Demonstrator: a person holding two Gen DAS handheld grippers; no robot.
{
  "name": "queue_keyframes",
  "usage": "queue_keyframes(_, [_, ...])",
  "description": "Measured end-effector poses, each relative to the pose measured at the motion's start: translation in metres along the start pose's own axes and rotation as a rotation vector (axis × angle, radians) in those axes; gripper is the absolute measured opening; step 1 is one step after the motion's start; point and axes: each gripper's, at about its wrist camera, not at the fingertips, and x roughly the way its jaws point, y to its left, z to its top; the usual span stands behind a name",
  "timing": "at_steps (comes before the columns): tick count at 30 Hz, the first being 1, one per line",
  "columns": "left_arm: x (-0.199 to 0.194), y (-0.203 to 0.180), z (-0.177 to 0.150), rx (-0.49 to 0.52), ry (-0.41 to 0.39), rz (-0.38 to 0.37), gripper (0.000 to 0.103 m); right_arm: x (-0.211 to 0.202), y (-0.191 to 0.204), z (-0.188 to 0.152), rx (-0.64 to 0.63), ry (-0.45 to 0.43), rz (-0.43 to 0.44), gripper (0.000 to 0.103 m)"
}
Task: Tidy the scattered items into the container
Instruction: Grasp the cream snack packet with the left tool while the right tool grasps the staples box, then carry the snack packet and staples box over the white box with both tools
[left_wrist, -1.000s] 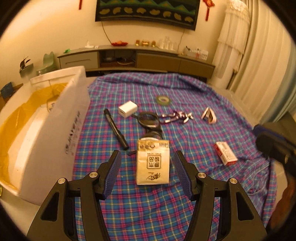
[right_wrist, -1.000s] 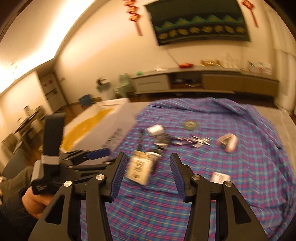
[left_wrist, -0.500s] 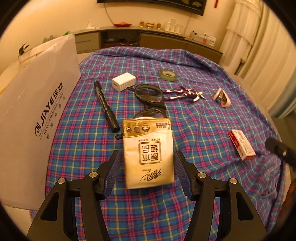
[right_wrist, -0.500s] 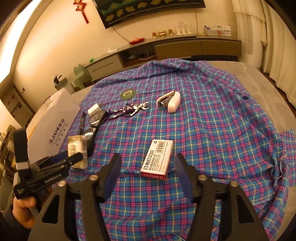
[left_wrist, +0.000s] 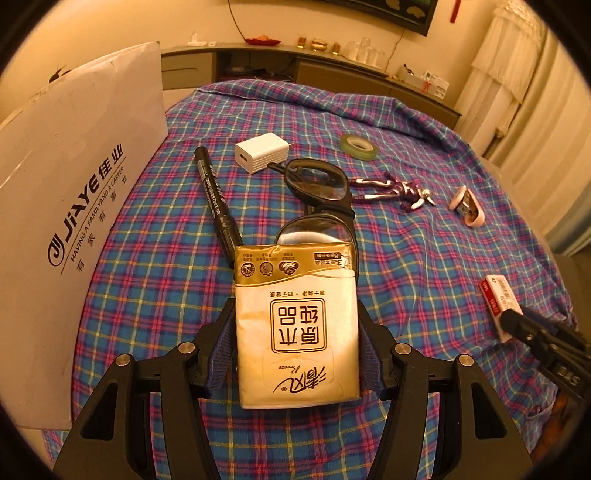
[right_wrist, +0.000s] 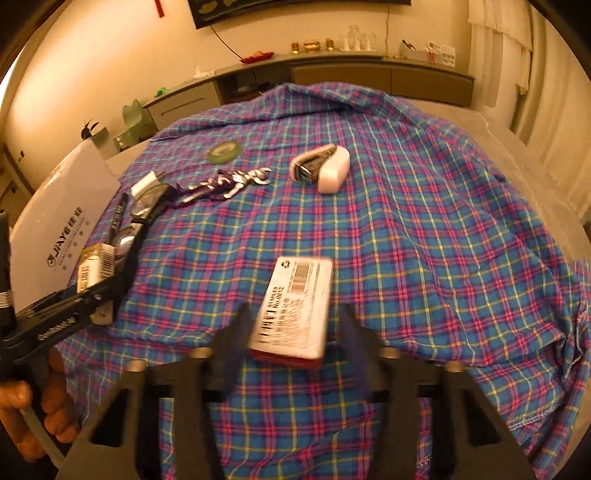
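Between L gripper pads: tissue pack marked "Breeze", clamped. Beside it, box reads "JiAYE". R gripper open round staples carton.

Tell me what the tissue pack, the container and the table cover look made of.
Tissue pack: thin glossy plastic film, with sheen and a printed gold band. Container: white corrugated cardboard, probably; matte, flat printed panel. Table cover: woven plaid cloth, wrinkled, with a stitched hem.

Plaid-covered table, marker, charger, tape roll, toy figure, stapler
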Motion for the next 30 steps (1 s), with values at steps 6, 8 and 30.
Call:
queue_keyframes(6, [-0.004,0.01,0.001,-0.033,0.008,-0.04,0.054,-0.007,0.004,0.003,0.005,-0.024,0.017,0.041])
queue_keyframes(8, [-0.009,0.012,0.001,-0.039,0.002,-0.04,0.054,-0.013,0.009,0.005,-0.003,-0.042,0.032,0.041])
queue_keyframes(30, [-0.072,0.031,0.012,-0.083,-0.077,-0.101,0.054,-0.049,0.091,-0.007,-0.15,-0.086,0.251,0.041])
